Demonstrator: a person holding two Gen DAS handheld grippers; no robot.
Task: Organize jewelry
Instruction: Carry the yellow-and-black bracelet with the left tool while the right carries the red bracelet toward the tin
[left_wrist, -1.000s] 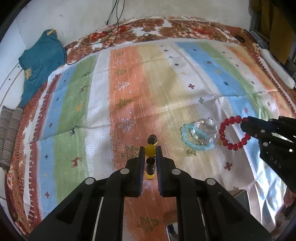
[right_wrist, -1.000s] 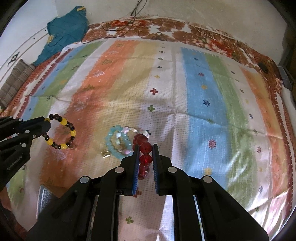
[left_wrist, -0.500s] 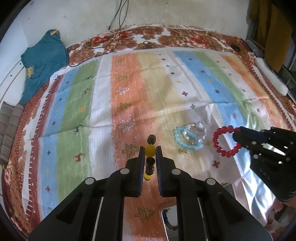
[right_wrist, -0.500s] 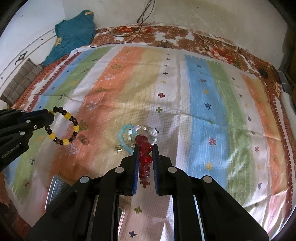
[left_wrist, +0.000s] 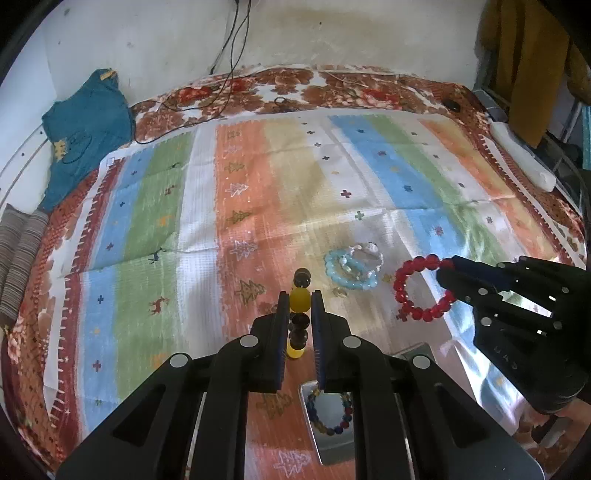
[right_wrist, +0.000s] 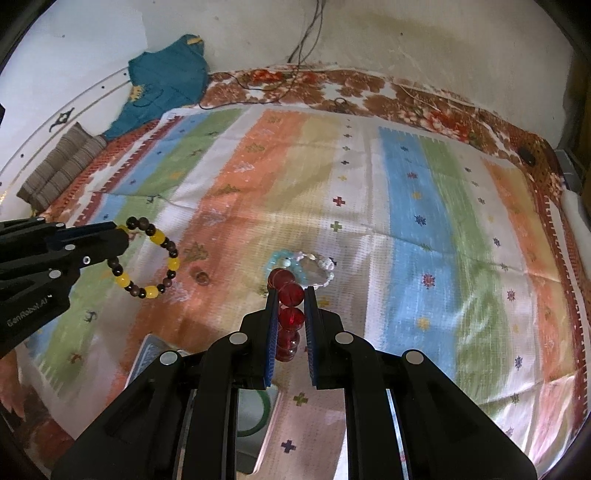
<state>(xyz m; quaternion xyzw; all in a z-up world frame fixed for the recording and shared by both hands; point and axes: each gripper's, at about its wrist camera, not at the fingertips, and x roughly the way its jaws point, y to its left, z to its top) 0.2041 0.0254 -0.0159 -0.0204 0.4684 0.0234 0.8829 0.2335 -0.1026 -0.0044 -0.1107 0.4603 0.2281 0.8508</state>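
My left gripper (left_wrist: 300, 297) is shut on a yellow-and-brown bead bracelet (left_wrist: 298, 325) and holds it above the striped cloth (left_wrist: 207, 221). From the right wrist view that bracelet (right_wrist: 151, 258) hangs as a loop from the left gripper (right_wrist: 118, 232). My right gripper (right_wrist: 290, 292) is shut on a red bead bracelet (right_wrist: 290, 317); it shows as a ring (left_wrist: 421, 291) at the right gripper's tip (left_wrist: 448, 269). A light blue bracelet (left_wrist: 349, 273) and a whitish one (left_wrist: 367, 253) lie together on the cloth between the grippers.
A shiny metal tray (left_wrist: 328, 443) lies under the left gripper with a multicoloured bead bracelet (left_wrist: 330, 413) in it. A small ring (right_wrist: 202, 277) lies on the cloth. A teal garment (left_wrist: 86, 125) and cables lie at the far edge by the wall.
Both grippers have risen and drawn back from the cloth with their bracelets still held. The metal tray has come into view below the left gripper.
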